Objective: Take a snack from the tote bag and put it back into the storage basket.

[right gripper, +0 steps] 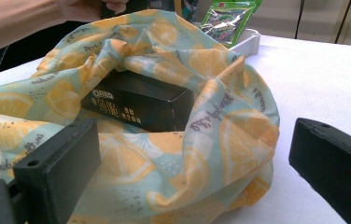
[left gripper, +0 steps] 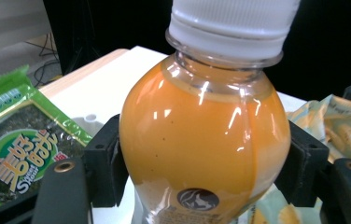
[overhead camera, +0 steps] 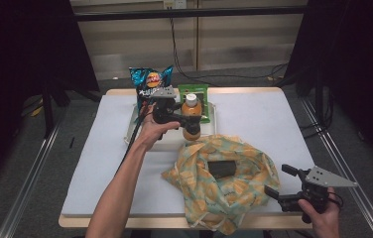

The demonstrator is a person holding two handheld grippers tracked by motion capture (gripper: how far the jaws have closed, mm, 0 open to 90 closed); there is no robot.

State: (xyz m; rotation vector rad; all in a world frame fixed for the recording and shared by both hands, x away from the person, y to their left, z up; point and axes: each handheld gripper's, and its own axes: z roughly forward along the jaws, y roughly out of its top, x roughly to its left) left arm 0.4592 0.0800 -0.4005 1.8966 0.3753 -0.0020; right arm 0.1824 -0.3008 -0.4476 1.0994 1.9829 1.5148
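1. Bottle (overhead camera: pixel 191 117) of orange liquid with a white cap is standing upright at the front of a white tray (overhead camera: pixel 130 130) near the table's far edge; whether its base is touching the tray floor I cannot tell.
2. Left gripper (overhead camera: pixel 184 119) is clamping this bottle, its two black pads pressing on either side of the rounded body, as the left gripper view is showing at close range.
3. Left hand (overhead camera: pixel 151 132) is reaching forward from the bottom of the high view, with its cable trailing back along the forearm.
4. Blue chip bag (overhead camera: pixel 150 81) is standing at the tray's far left, and a green seaweed packet (overhead camera: pixel 198 94) is leaning just behind the bottle.
5. Lemon-print cloth bag (overhead camera: pixel 226 186) is lying crumpled and open on the white table (overhead camera: pixel 274 119), in front of the tray.
6. Black Oreo box (right gripper: pixel 138 102) is lying inside the bag's opening.
7. Right gripper (overhead camera: pixel 280 182) is hovering at the table's near right corner, just beside the bag, its jaws standing wide apart with nothing between them.
8. Right hand (overhead camera: pixel 323 213) is gripping its handle from below.
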